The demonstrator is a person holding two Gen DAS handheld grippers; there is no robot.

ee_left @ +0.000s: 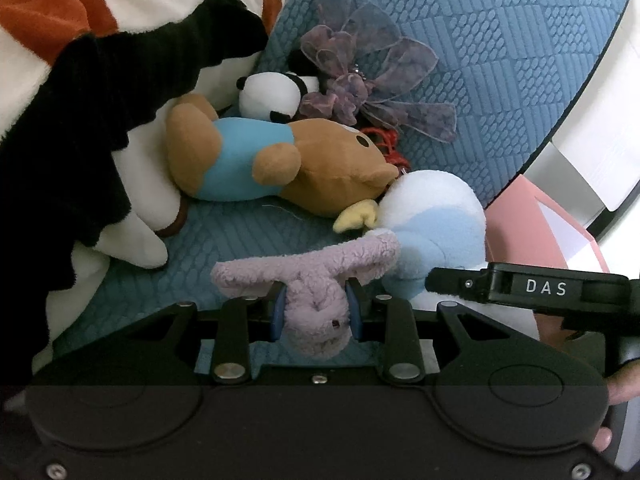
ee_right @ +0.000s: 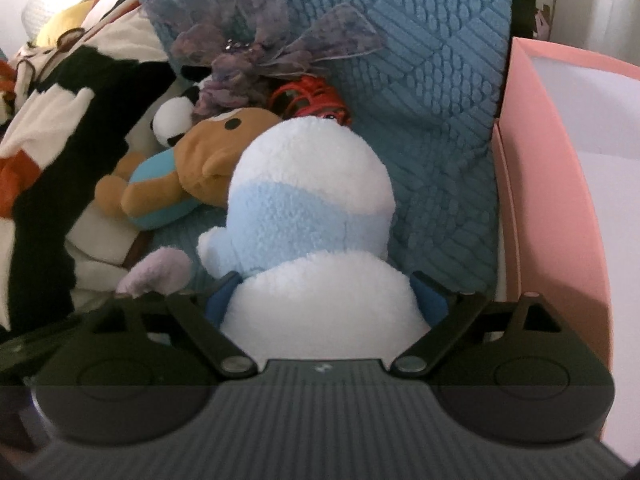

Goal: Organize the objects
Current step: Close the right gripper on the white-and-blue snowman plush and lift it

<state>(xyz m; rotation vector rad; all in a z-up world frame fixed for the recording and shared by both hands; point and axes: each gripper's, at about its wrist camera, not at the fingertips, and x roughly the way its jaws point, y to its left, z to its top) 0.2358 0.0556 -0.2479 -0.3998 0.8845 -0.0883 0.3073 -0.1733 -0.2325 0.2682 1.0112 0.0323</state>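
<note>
Far left: a heap of black, white and orange plush (ee_left: 80,92) against the blue quilted cushion (ee_left: 500,60). Next over, a brown bear in a blue shirt (ee_left: 256,160) lying on its side, head to the right, a small panda (ee_left: 272,96) tucked behind. Centre: left hand-held gripper (ee_left: 317,312) clamped on the lilac plush (ee_left: 316,320), long arms spread crosswise just beyond the pads. Right of it, touching the bear's head: the white-and-pale-blue plush (ee_right: 316,216), gripped at its lower body by the right hand-held gripper (ee_right: 326,304), long axis running straight away from the fingers. Furthest right: a pink box (ee_right: 560,168), seemingly open-topped, nearer the right hand, probably the drop spot.
</note>
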